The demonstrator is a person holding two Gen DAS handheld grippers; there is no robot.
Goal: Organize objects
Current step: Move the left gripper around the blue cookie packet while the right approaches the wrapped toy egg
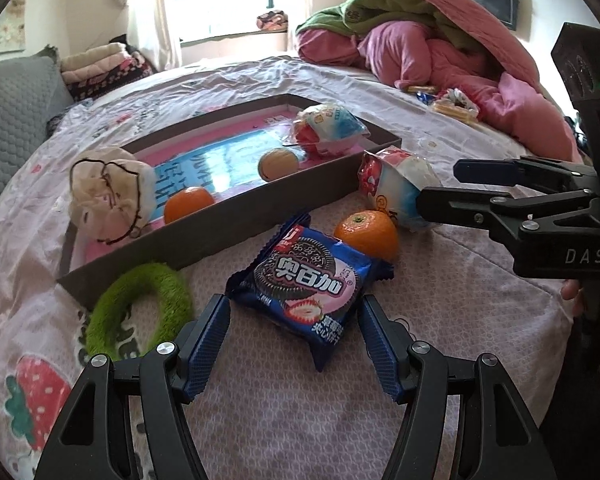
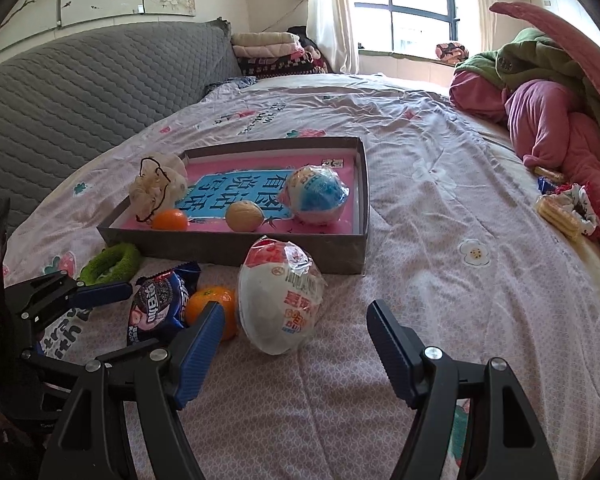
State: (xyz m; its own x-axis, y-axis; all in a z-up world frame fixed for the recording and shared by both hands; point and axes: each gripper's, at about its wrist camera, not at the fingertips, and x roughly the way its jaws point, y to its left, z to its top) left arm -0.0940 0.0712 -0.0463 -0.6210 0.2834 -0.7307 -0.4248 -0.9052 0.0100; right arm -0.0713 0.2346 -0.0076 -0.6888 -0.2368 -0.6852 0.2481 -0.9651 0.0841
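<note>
A brown box (image 1: 236, 216) (image 2: 236, 246) on the bed holds a cloth pouch (image 1: 108, 192), an orange (image 1: 188, 204), a walnut (image 1: 278, 163) and a wrapped bun (image 1: 326, 128). In front of it lie a blue cookie pack (image 1: 312, 280) (image 2: 160, 304), a second orange (image 1: 366, 234) (image 2: 212, 306), a second wrapped bun (image 1: 396, 186) (image 2: 280, 300) and a green ring (image 1: 140, 312) (image 2: 110, 262). My left gripper (image 1: 294, 316) is open with its jaws either side of the cookie pack's near end. My right gripper (image 2: 296, 320) is open, just short of the second bun.
Pink and green bedding (image 1: 440, 40) is piled at the far right, with snack packs (image 2: 564, 208) beside it. A grey headboard cushion (image 2: 80, 88) stands at the left. Folded blankets (image 2: 272, 50) lie near the window.
</note>
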